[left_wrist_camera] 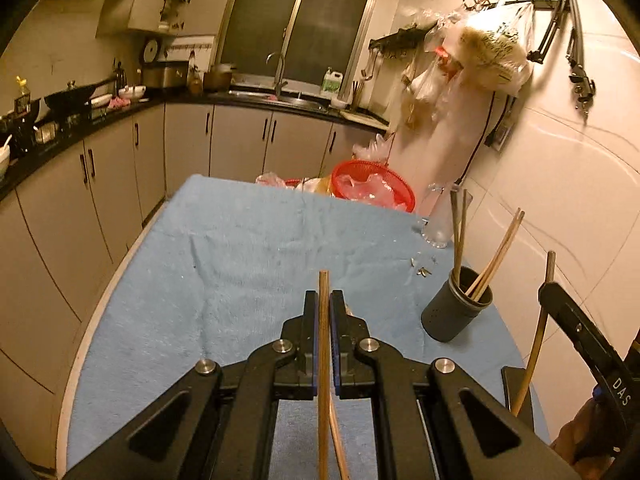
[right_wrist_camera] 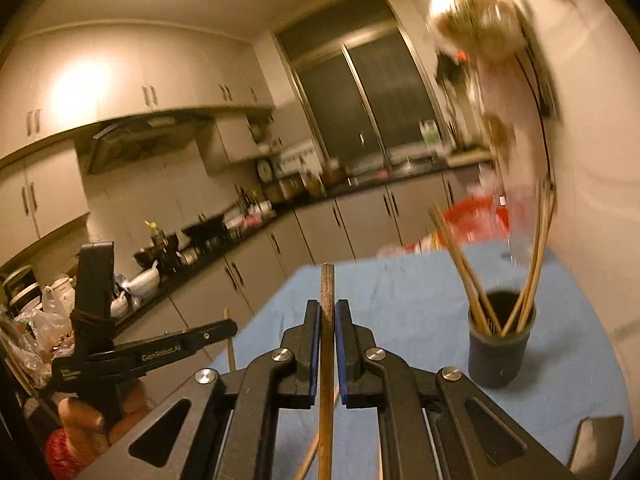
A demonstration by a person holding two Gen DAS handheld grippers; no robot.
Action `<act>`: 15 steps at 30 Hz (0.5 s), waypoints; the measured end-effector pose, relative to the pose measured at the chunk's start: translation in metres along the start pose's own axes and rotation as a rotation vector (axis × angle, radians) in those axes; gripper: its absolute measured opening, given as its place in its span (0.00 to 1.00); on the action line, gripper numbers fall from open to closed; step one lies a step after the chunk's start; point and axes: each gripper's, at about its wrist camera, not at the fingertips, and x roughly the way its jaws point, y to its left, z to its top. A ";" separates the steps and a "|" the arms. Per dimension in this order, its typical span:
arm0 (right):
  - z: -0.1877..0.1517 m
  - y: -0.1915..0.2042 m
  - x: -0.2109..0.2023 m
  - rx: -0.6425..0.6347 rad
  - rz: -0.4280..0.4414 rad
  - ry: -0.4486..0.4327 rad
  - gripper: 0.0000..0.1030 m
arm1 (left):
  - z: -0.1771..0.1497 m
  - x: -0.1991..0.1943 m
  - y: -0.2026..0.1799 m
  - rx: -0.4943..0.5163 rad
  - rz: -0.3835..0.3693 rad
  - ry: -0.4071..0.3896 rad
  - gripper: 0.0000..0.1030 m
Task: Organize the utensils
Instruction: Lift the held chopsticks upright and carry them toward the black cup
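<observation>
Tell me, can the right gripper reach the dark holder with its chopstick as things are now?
Probably yes. The right gripper is shut on a chopstick, and nothing stands between it and the dark holder, whose mouth has room.

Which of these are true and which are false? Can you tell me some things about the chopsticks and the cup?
1. The left gripper is shut on chopsticks. True.
2. The dark holder cup is empty. False: several chopsticks already stand in it.
3. The right gripper holds a chopstick. True.
4. The table has a red cloth. False: the cloth is blue.
5. The red basket sits at the table's far end. True.
</observation>
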 end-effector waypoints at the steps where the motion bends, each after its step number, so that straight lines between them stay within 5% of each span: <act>1: 0.001 0.001 -0.002 -0.007 -0.005 -0.022 0.07 | 0.001 -0.001 0.000 0.002 0.007 -0.003 0.05; 9: -0.009 0.026 -0.001 -0.123 -0.076 -0.092 0.08 | -0.002 -0.013 -0.007 0.014 -0.009 -0.004 0.05; 15: -0.006 0.025 0.000 -0.095 -0.050 -0.090 0.08 | -0.002 -0.018 -0.010 0.023 -0.025 -0.002 0.05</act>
